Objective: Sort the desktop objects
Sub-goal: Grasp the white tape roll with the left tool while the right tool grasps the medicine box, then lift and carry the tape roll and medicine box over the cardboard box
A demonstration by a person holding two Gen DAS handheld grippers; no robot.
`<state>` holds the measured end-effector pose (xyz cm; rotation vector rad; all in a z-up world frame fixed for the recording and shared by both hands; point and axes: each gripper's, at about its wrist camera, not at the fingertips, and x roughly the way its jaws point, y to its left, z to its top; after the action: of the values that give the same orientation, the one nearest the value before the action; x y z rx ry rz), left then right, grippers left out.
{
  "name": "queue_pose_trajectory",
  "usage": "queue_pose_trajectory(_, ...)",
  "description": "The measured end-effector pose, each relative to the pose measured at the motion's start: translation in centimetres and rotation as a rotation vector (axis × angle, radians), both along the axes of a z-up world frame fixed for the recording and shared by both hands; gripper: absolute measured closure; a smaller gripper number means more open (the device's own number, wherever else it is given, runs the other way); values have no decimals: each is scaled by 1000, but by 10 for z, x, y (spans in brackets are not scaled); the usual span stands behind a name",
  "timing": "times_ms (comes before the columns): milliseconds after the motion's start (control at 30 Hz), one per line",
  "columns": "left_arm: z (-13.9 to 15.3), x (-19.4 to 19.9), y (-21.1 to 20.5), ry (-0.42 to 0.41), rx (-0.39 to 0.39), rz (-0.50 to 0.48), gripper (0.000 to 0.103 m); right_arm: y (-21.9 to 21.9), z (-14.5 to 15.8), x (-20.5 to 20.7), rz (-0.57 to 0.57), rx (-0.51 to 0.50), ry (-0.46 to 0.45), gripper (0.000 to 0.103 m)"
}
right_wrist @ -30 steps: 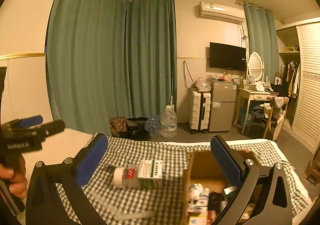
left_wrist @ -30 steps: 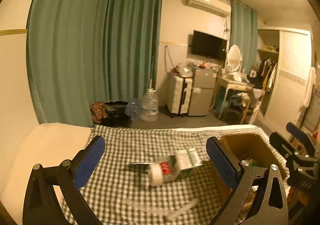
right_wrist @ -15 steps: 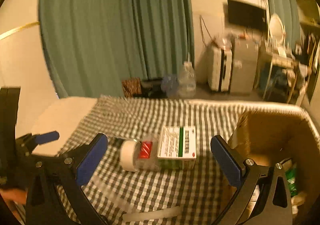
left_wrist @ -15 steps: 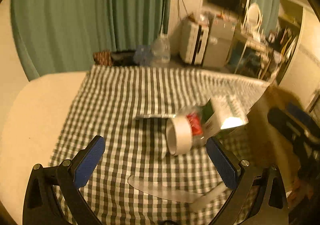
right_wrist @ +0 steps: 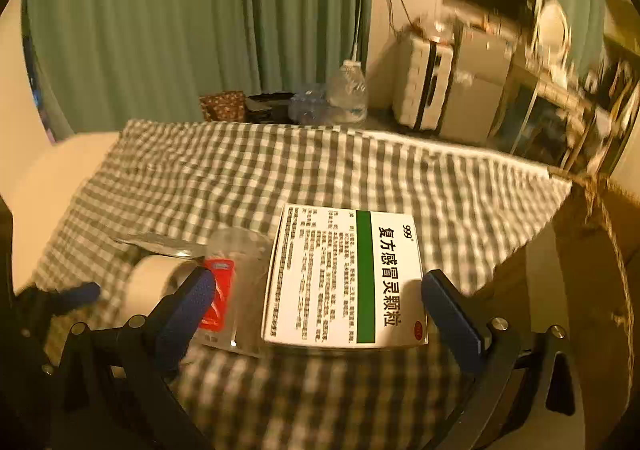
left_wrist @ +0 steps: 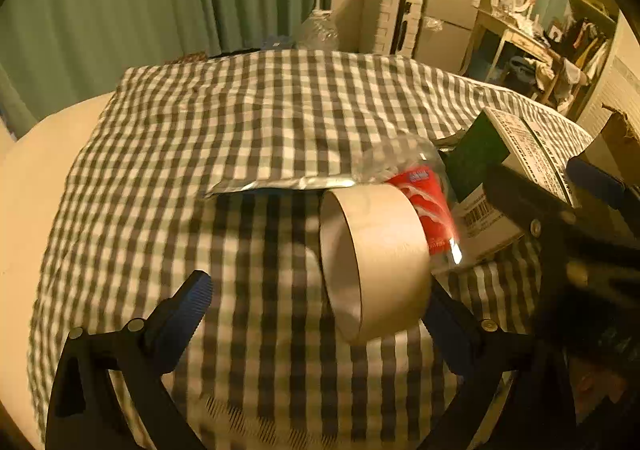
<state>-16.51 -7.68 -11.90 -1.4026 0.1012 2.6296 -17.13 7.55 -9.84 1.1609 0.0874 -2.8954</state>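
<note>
We are low over the checked cloth [left_wrist: 260,121], which fills the middle of both views, with the cardboard box [right_wrist: 592,242] rising at the right edge of the right wrist view. Next in size is the medicine carton [right_wrist: 344,282], lying flat in the lower centre of that view, squarely between the spread fingers of the right gripper [right_wrist: 316,314], with neither pad touching it. We judge it light and stiff, though its thin walls would dent, so a modest pinch across the two long sides should carry it. Just left of it lies a clear plastic container [right_wrist: 240,250] with a red packet [right_wrist: 218,298] showing through it, which looks slick and crushable. Over in the left wrist view, the tape roll [left_wrist: 372,262] stands on edge at centre right, leaning against that container. The left gripper [left_wrist: 316,310] has its jaws closing, still wide, and the roll sits by the right-hand finger, but we cannot tell whether the pad touches it. The roll looks light and rigid but ready to roll off, so we would clamp across its flat faces. Smallest, a foil sachet [left_wrist: 280,181] lies flat at mid-frame, thin and awkward to pick up.
</note>
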Motion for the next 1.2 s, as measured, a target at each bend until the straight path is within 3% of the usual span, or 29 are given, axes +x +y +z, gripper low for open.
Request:
queue_pose_trajectory(33,-5,-2,1,-18,-6,-8,23,0,0,1,6,5,7,0)
queue_pose_trajectory(67,-11,-4,2,-44,3,-18,49,2,-1,3,8,2,7,0)
queue_pose_trajectory(100,-17,-5,2,-82,33,-35,66,3,-2,3,4,-1,-3,0)
queue_pose_trajectory(133,-23,-5,2,-111,45,-42,74,4,-2,2,6,-3,-11,0)
queue_pose_trajectory(267,-11,9,-1,-68,44,-70,75,7,8,7,7,-36,-8,1)
queue_pose_trajectory(367,14,21,-9,-5,62,-64,75,4,14,3,-15,32,28,1)
queue_pose_trajectory(433,28,28,-15,27,65,-53,75,4,3,-10,-20,51,-38,1)
queue_pose_trajectory(500,41,36,-22,56,70,-45,75,7,-17,-21,4,-15,-159,1)
queue_pose_trajectory(567,55,40,-28,83,74,-37,75,17,-26,-16,-24,-83,-175,27)
queue_pose_trajectory(667,72,45,-36,114,94,-21,76,22,-16,-2,-34,-111,-146,28)
queue_pose_trajectory(767,92,52,-40,157,110,-6,76,23,17,18,-28,-119,-64,28)
queue_pose_trajectory(933,149,75,-37,303,121,-11,76,31,93,65,-4,-155,125,28)
queue_pose_trajectory(1067,199,107,-24,409,133,-63,76,33,158,108,-5,-148,273,28)
queue_pose_trajectory(1200,244,144,-1,488,177,-132,75,42,203,148,-25,-104,367,28)
